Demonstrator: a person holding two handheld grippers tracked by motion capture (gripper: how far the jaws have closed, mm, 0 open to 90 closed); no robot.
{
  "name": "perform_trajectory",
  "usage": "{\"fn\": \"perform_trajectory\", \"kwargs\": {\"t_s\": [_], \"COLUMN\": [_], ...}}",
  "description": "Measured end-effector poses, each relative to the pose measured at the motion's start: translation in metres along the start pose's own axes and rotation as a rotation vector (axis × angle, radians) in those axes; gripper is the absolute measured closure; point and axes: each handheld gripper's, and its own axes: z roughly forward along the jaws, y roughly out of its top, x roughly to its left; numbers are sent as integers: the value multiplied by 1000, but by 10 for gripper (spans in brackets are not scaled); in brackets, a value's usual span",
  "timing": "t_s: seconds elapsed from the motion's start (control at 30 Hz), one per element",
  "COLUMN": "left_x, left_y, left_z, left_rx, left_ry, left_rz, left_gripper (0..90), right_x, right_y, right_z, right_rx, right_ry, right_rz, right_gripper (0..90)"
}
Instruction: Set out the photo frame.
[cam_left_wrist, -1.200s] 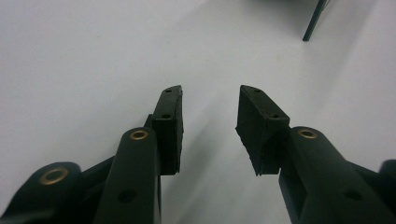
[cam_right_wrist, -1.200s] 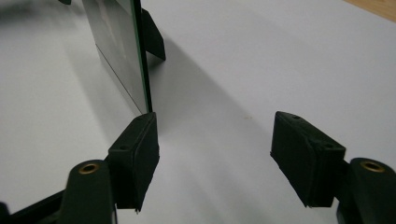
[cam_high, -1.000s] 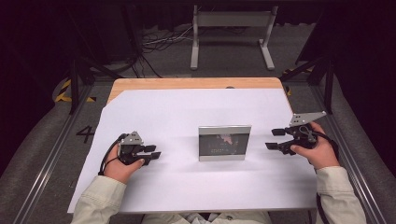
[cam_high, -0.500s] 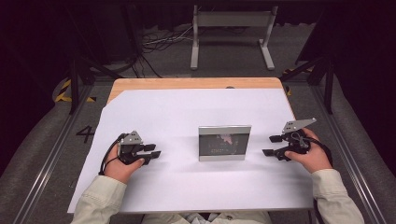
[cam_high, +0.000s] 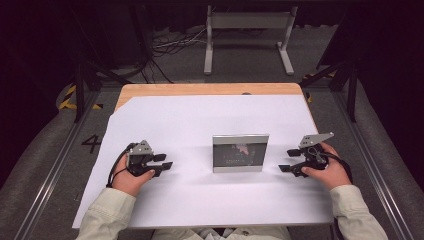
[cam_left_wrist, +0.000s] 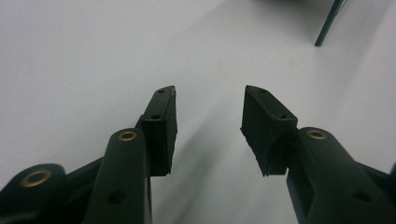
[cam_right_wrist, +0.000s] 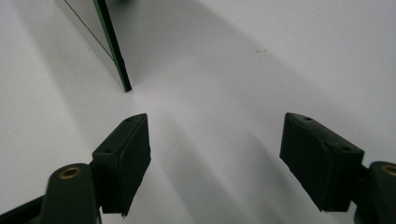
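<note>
A wooden desk (cam_high: 200, 89) is covered by a large white paper sheet (cam_high: 200, 125), with a strip of bare wood showing along its far edge. A small silver-framed rectangular picture frame with a dark glass face (cam_high: 240, 153) stands upright on the sheet, about midway between the two grippers.

The left gripper (cam_high: 162, 161), held in the person's left hand (cam_high: 131, 177), rests low over the sheet, jaws moderately apart and empty, pointing toward the frame. In the left gripper view (cam_left_wrist: 209, 126), bare white sheet lies between and ahead of the jaws; a thin dark edge of the frame (cam_left_wrist: 329, 22) shows far ahead to the right.

The right gripper (cam_high: 289, 160), held in the right hand (cam_high: 330, 172), has jaws spread wide and empty, pointing at the frame's right edge. In the right gripper view (cam_right_wrist: 215, 158), the frame's edge (cam_right_wrist: 113, 46) stands ahead to the left, apart from the jaws, with open sheet elsewhere.
</note>
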Motion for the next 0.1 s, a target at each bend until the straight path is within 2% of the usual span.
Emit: {"fn": "perform_trajectory", "kwargs": {"t_s": [0.1], "left_x": [0], "left_y": [0], "left_z": [0], "left_rx": [0], "left_ry": [0], "left_rz": [-4], "left_gripper": [531], "right_x": [0], "right_y": [-1], "right_z": [-2], "right_rx": [-6], "right_ry": [-7], "right_rz": [8], "right_gripper": [237]}}
